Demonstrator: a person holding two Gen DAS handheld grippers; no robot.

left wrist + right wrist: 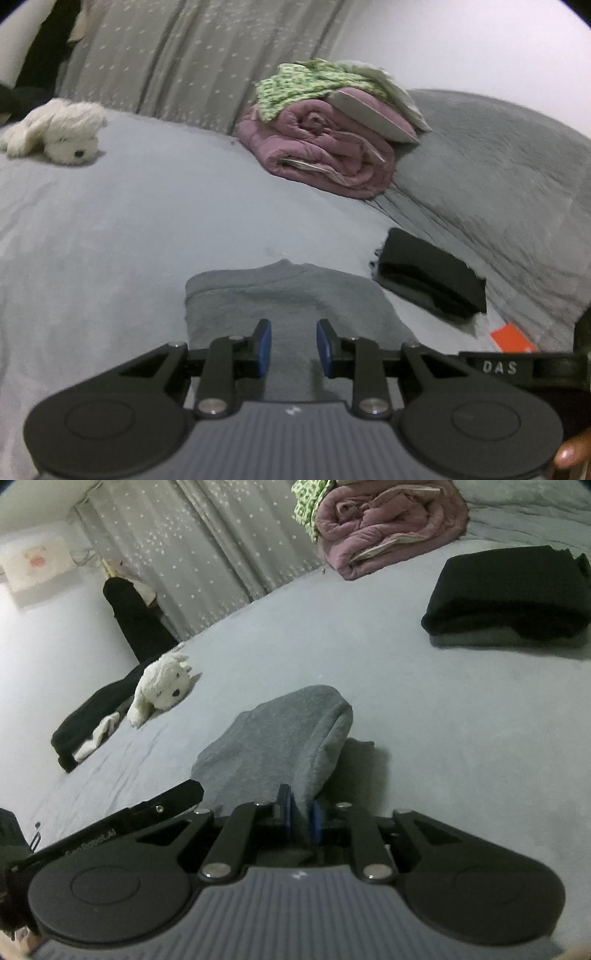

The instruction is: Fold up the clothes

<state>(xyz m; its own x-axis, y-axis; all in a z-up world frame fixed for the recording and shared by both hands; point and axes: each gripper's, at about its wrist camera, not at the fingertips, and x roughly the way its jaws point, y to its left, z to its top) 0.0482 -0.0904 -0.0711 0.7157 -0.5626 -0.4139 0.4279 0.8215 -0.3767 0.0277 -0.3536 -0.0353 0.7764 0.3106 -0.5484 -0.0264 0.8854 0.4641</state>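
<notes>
The right gripper (pixel 300 818) pinched a fold of the grey sweatshirt (pixel 280 738), lifting its soft, fleecy bulk off the bed (pixel 424 720). The left gripper (pixel 294 347) hovered over the same garment with its blue pads apart and nothing between them. The sweatshirt looked partly folded, one more fold likely remaining. A flat, squared black folded garment (pixel 509 594) seemed finished near the pillow end; dark clothes (pixel 92 720) beside the fluffy white plush dog (pixel 162 688) still waited. A puffy mauve quilt (pixel 325 151) sat rolled beyond.
</notes>
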